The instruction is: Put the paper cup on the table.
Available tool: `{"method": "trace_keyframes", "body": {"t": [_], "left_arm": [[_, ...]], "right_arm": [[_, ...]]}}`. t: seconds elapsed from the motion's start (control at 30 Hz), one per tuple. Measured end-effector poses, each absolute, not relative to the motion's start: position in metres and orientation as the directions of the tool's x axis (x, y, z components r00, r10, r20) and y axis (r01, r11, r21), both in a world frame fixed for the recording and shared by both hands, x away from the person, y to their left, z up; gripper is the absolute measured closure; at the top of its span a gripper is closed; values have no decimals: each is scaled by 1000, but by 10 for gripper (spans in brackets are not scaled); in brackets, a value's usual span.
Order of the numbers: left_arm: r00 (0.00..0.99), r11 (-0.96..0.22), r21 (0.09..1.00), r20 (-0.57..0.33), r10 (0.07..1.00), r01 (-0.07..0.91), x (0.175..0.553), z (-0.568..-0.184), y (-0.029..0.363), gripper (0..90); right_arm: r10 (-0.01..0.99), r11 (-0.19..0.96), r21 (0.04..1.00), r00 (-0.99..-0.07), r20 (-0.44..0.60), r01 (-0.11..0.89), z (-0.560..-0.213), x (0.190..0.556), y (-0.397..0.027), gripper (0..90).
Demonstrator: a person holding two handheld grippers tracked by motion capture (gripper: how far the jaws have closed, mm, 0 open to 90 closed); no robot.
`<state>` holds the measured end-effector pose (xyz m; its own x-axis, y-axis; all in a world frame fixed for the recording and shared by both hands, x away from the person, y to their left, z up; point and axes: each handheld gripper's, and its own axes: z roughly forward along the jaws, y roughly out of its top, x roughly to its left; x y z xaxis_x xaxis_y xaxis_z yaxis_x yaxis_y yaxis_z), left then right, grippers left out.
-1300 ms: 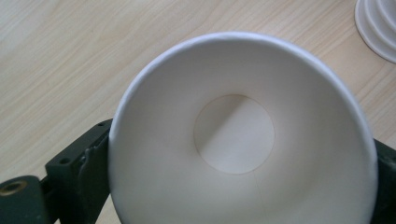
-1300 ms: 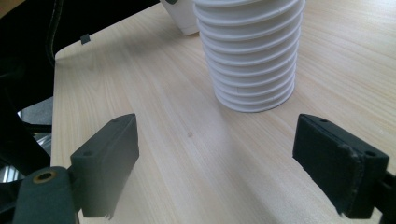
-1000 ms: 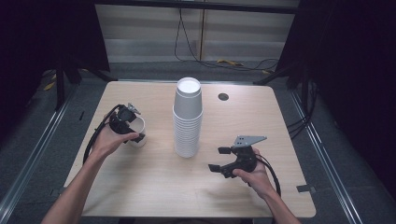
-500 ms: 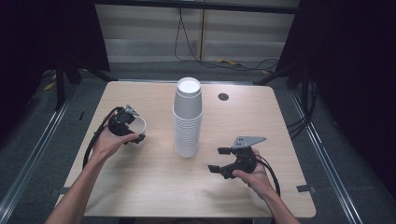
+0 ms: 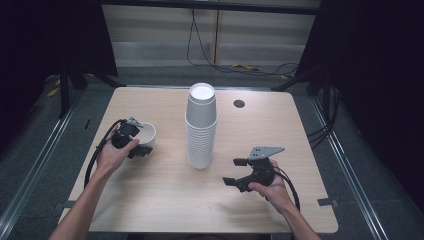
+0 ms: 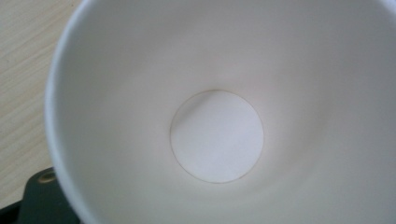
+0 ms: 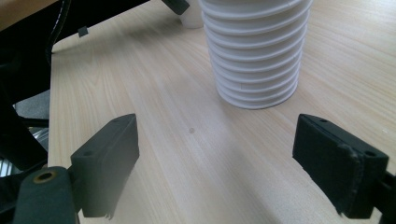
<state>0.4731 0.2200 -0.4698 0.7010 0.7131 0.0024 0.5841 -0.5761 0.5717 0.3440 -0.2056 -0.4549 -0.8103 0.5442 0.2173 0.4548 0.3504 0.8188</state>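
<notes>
The left claw (image 5: 137, 142) has sunk and just closed on the paper cup (image 5: 145, 136).

I can read no text, label, brand or number anywhere, neither on the cup stack (image 5: 201, 125) nor on the single cup (image 5: 145, 135) left of it

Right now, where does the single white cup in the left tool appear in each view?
High view: the single cup sits left of centre on the table, gripped by the left tool.
Left gripper view: the cup's inside seen from above, table at the left edge.
Right gripper view: a bit of it at the top, left of the stack.
Shared landmark: the cup stack.
</notes>
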Motion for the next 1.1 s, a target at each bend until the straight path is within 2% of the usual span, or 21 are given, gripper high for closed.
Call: {"method": "trace_keyframes", "body": {"t": [0.2,0.3,0.73,1.1], "left_arm": [[701,-558,604,-3,713,569,467,-470,228,159],[695,-530,617,-39,718,582,463,-468,231,159],[671,-529,631,18,742,568,448,-467,237,160],[657,-504,667,28,754,550,435,-464,245,161]], "right_arm": [[546,347,819,-808,220,458,-455,344,-206,146],[548,348,819,-808,218,457,-455,344,-207,147],[552,341,822,-805,218,456,-454,344,-207,147],[556,342,823,-804,212,454,-455,344,-207,147]]}}
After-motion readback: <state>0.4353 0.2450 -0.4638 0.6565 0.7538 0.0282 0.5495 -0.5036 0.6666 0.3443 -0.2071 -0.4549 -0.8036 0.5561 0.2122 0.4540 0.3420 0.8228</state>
